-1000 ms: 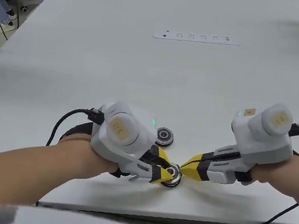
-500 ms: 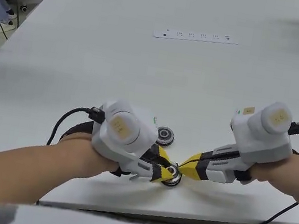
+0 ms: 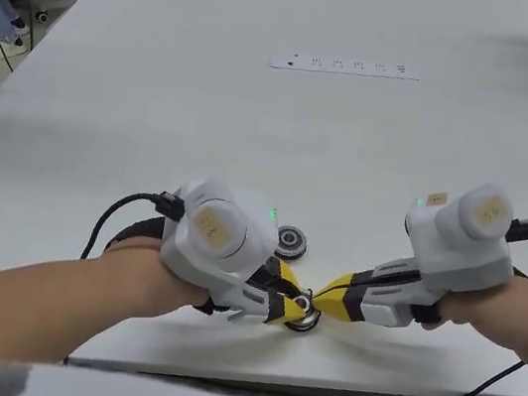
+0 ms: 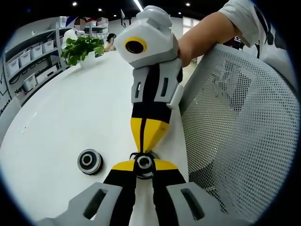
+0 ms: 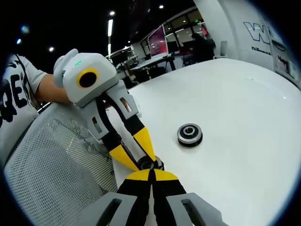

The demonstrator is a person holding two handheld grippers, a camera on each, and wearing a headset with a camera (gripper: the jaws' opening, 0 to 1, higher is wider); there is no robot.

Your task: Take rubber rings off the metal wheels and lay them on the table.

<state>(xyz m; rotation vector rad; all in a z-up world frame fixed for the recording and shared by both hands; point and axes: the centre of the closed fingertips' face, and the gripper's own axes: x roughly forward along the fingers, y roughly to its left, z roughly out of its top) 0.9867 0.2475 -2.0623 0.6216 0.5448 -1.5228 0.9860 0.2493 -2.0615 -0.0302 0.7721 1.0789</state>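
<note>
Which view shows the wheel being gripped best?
The left gripper view: the wheel faces the camera, clamped between that view's jaws. The right gripper view shows its edge behind closed jaws; the head view, a small glimpse.

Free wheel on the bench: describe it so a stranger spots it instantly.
On the white workbench, look near the front edge, where the left claw and right claw meet. Just beyond them lies a small round metal wheel with a black rubber ring; unlike the wheel at their tips, it lies alone, untouched.

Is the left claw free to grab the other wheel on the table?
Probably not yet: the left claw is shut on the near wheel, with the right claw closed against it. The other wheel sits apart, unblocked.
</note>
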